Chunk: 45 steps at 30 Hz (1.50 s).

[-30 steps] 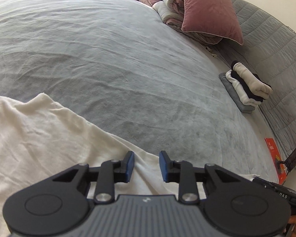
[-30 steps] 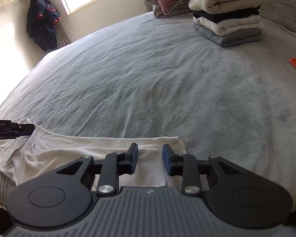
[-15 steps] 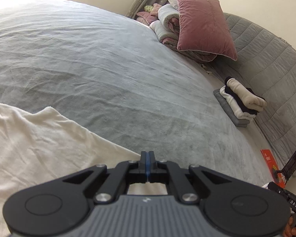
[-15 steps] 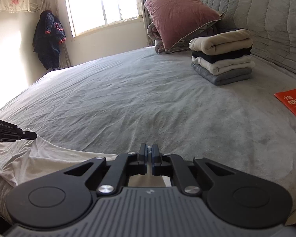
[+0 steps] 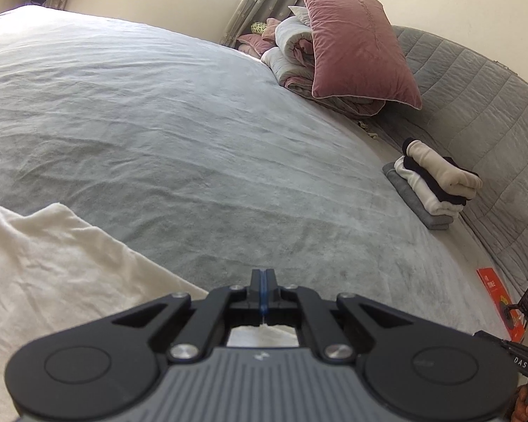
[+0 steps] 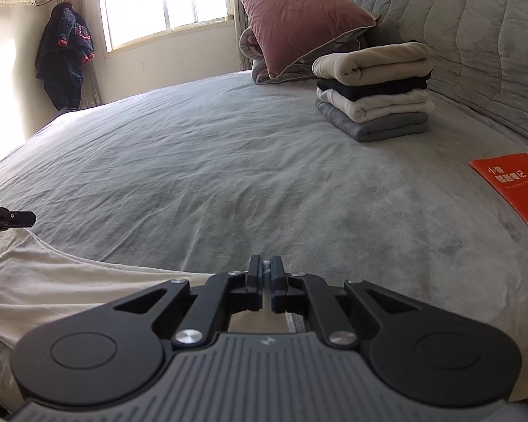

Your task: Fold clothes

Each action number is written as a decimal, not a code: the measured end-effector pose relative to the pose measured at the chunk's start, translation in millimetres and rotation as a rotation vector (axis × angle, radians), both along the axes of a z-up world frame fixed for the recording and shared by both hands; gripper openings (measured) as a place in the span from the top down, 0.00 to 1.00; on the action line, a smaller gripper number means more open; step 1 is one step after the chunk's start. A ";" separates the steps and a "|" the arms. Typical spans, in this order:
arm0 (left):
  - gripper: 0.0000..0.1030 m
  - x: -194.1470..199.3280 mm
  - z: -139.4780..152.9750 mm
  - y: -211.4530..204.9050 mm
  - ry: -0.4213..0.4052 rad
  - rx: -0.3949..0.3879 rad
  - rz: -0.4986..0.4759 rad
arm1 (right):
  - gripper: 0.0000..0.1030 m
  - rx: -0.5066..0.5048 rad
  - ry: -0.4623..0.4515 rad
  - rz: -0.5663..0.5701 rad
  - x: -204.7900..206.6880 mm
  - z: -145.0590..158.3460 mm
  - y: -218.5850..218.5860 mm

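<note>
Grey bed (image 6: 228, 161) carries a cream garment (image 5: 52, 267) along its near edge. Left gripper (image 5: 263, 281) is closed on its edge; right gripper (image 6: 265, 274) seems nearly closed, pinching its hem, though that is partly hidden.

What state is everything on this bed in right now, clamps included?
Left gripper: shut on the cream garment.
Right gripper: shut on the same garment's edge.
Cream cotton garment: unfolded, spread and wrinkled.
Stack of folded clothes: four pieces, neatly piled.
Pink velvet pillow: propped upright.
Orange booklet: lying flat, closed.
</note>
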<state>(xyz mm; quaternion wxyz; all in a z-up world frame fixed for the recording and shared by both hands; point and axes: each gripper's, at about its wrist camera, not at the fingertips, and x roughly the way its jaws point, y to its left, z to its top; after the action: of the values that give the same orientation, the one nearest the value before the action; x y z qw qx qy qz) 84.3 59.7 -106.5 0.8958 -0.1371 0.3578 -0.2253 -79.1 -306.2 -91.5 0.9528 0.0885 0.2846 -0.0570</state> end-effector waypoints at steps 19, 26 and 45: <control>0.57 -59.5 22.2 -91.0 -0.075 0.149 -0.379 | 0.84 0.269 0.041 -0.043 -60.1 7.1 -12.9; 0.60 -77.7 30.7 -147.9 -0.053 0.139 -0.527 | 0.84 0.311 0.019 -0.011 -69.0 7.6 -8.0; 0.63 -119.6 22.4 -252.5 -0.012 0.172 -0.729 | 0.63 0.286 0.049 -0.001 -100.6 1.6 -38.2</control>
<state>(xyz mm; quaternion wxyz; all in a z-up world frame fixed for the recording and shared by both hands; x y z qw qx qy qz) -35.3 -192.8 -84.2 0.7670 0.0764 0.3956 -0.4994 -179.7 -344.4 -89.9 0.9233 0.2222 0.3129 -0.0185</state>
